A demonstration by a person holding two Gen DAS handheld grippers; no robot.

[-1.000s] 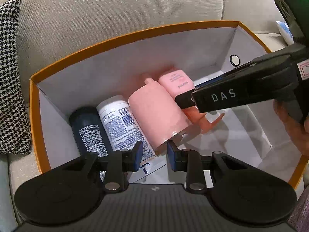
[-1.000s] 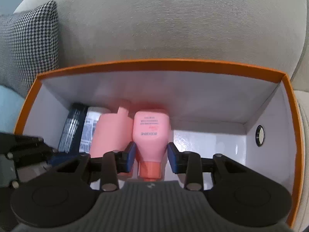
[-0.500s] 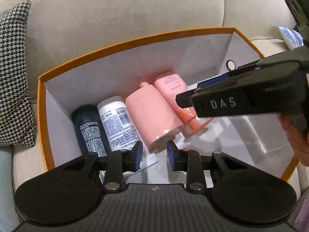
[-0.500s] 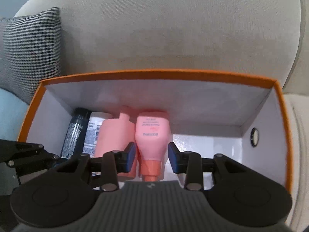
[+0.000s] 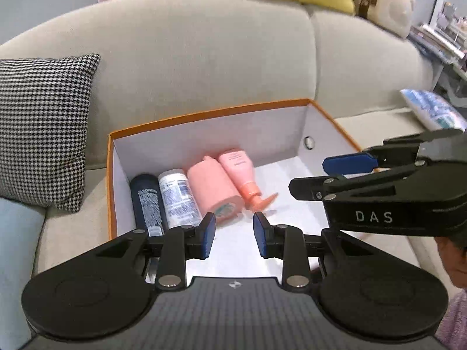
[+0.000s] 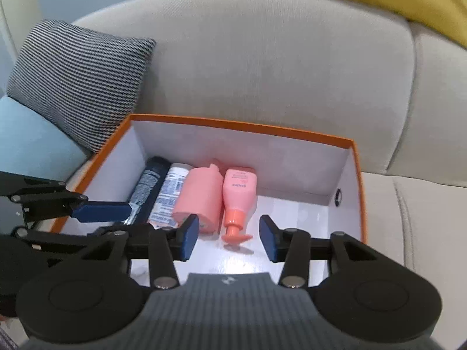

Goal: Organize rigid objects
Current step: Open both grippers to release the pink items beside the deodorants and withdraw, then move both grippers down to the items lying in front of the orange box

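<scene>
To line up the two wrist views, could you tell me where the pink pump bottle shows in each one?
Left wrist: the pink pump bottle lies mid-frame in the orange-rimmed box, rightmost of four containers, pump toward the camera.
Right wrist: the bottle lies at centre, above the gap of the open jaws.
Shared landmark: the round hole in the box's right wall.

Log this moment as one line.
left gripper: open, empty | right gripper: just opened, empty | four bottles lying in box

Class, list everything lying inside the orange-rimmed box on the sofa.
Inside the box: dark bottle, white labelled bottle, pink container, pink pump bottle, side by side. Grippers hide the near floor.
</scene>
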